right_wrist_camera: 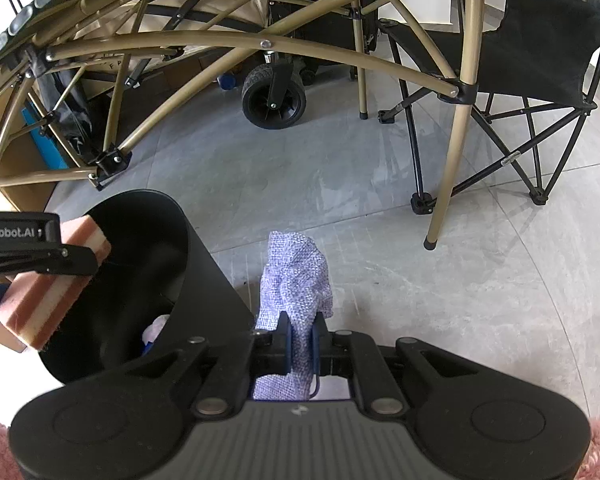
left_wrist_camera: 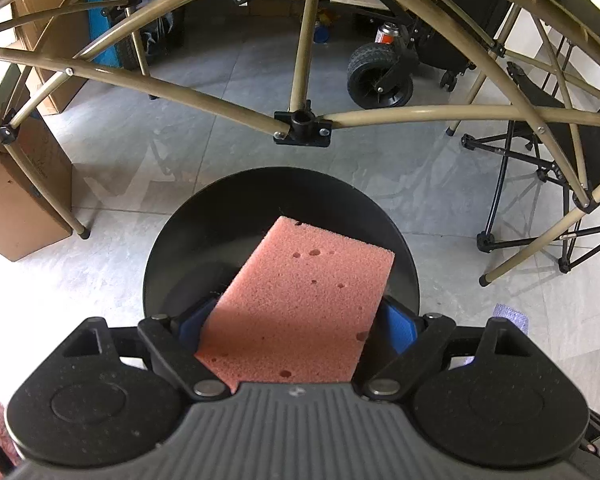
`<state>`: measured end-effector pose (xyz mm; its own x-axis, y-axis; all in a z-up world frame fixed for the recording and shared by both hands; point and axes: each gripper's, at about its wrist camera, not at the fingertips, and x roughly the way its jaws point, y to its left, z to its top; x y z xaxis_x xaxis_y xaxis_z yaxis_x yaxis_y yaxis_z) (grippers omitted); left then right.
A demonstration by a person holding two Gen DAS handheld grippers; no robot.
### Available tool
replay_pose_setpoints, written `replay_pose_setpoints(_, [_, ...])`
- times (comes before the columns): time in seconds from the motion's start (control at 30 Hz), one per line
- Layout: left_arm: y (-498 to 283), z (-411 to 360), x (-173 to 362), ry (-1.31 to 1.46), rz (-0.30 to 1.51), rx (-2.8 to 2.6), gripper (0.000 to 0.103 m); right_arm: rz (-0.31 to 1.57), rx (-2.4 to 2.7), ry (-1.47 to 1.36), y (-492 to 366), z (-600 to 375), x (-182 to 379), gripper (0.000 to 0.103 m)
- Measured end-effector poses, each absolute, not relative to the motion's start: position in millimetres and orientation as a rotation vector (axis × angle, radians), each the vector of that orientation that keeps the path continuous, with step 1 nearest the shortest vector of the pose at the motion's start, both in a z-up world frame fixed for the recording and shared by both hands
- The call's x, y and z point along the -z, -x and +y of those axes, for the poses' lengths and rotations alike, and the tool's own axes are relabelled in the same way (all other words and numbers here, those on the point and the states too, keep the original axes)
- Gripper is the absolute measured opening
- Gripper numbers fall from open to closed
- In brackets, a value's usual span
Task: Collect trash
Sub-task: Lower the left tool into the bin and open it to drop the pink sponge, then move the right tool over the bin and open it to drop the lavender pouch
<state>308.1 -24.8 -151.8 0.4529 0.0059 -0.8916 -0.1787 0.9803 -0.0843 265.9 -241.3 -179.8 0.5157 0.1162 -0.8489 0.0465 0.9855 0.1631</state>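
The grey tiled floor [left_wrist_camera: 148, 184] is spreading under a tan tubular frame [left_wrist_camera: 420, 114] and a black folding chair [right_wrist_camera: 540, 52]. Below me, the black trash bin [left_wrist_camera: 220, 208] is standing open. My left gripper [left_wrist_camera: 296, 328] is gripping a pink sponge [left_wrist_camera: 304, 292] across its width, jaws wide, holding it above the bin's mouth. My right gripper [right_wrist_camera: 302, 344] is pinching a lavender woven cloth [right_wrist_camera: 296, 276] tightly, just beside the bin.
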Motion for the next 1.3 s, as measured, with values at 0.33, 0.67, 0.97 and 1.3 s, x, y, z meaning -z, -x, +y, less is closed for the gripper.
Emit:
replay_pose_setpoints(0.33, [-311,-24,152,0.187,1.113,-0.124,0.103,1.029,-0.045,-0.173,-266,-242,180,0.009])
replay_pose_setpoints(0.67, [-309,-24,152,0.185,1.112,-0.122,0.103,1.029,-0.044,-0.173,-265,-242,180,0.009])
replay_pose_setpoints(0.97, [-305,-21,149,0.175,1.107,-0.116,0.103,1.021,-0.032,-0.176,-265,-244,177,0.009])
replay_pose_setpoints(1.3, [-290,-4,137,0.181,1.074,-0.104,0.103,0.953,-0.050,-0.168,-257,-236,157,0.009])
